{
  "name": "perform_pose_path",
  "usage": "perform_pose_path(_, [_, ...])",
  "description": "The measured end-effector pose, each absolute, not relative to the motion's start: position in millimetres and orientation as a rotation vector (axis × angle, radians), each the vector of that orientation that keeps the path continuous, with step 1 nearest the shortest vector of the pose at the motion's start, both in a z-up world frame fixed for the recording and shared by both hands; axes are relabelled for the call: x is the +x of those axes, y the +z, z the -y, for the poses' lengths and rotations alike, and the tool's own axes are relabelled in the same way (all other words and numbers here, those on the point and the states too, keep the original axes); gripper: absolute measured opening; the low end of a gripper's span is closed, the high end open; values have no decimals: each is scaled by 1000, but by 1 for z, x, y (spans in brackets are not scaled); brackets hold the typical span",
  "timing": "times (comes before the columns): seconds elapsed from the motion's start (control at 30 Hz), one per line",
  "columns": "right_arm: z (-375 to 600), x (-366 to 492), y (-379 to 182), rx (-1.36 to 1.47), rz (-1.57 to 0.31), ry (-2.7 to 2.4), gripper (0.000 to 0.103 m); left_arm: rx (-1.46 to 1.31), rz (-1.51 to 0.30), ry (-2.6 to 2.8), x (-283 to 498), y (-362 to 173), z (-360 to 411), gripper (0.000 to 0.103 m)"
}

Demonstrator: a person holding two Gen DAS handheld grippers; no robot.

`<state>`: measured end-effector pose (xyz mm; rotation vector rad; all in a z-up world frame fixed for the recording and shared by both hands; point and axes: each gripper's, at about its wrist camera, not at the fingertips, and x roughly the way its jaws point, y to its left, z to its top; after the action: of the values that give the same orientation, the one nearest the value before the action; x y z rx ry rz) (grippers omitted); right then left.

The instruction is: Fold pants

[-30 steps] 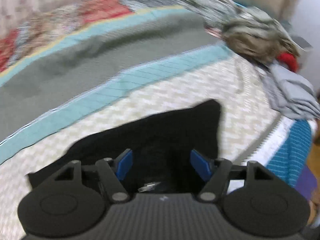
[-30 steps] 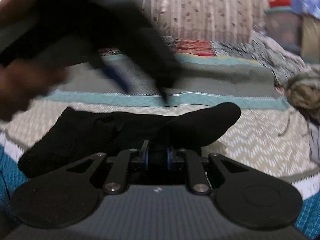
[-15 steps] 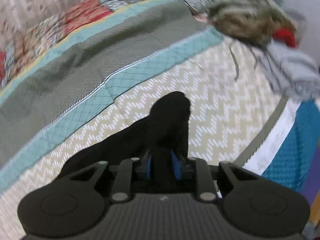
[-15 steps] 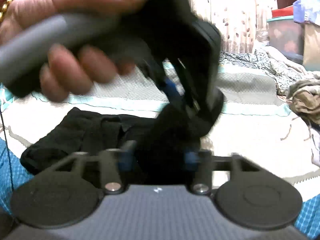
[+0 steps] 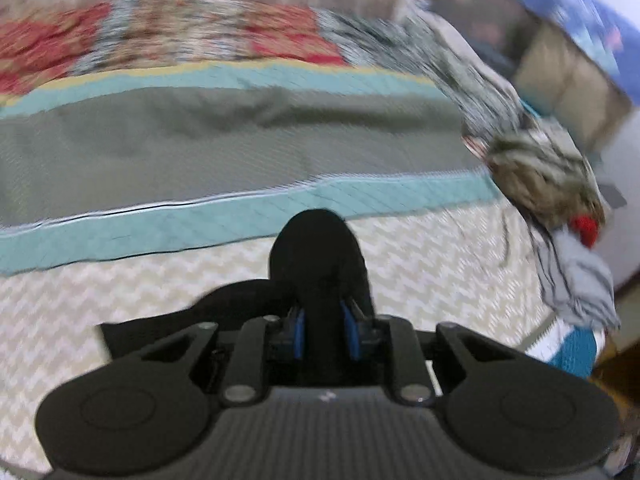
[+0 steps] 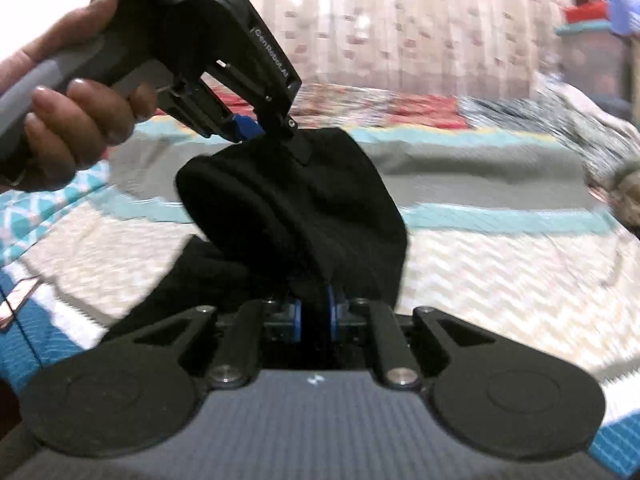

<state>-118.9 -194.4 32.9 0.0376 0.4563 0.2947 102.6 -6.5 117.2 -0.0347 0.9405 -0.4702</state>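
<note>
The black pants (image 5: 316, 252) lie on the quilted bed, one end lifted off it. My left gripper (image 5: 323, 330) is shut on a bunched fold of the black cloth, which stands up between its blue pads. My right gripper (image 6: 315, 318) is shut on another part of the same pants (image 6: 304, 208), raised above the bed. In the right wrist view the left gripper (image 6: 256, 134) comes in from the upper left, held by a hand, clamped on the top of the lifted cloth. The rest of the pants trails down to the bed at the lower left.
The bed quilt (image 5: 240, 152) has grey, teal and zigzag cream bands. A heap of crumpled clothes (image 5: 548, 176) lies at the right edge of the bed, with grey cloth (image 5: 580, 280) below it. Storage boxes (image 6: 592, 40) stand at the back right by the curtain.
My left gripper closed on the pants and both grippers rose, lifting the cloth off the bed. The right gripper opened briefly and shut again on the cloth.
</note>
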Motion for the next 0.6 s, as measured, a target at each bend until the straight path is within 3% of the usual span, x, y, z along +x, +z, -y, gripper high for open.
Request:
perform_pose_path(0.2, [120, -108, 18, -124, -502, 457, 16, -138, -975, -294, 98, 75, -86, 19])
perform_pose_path(0.23, [110, -104, 12, -157, -527, 478, 17, -140, -983, -253, 99, 64, -94, 23])
perform_pose_path(0.33, [84, -97, -11, -221, -606, 561, 35, -91, -1104, -101, 107, 8, -110, 25])
perform_pose_path(0.4, [78, -102, -19, -281, -632, 614, 39, -86, -1123, -75, 104, -11, -115, 37])
perform_pose_path(0.5, [105, -112, 1, -187, -626, 683, 48, -108, -1064, -88, 95, 3, -125, 41])
perform_pose_path(0.6, [136, -112, 19, -45, -605, 670, 47, -165, -957, -82, 82, 30, -134, 41])
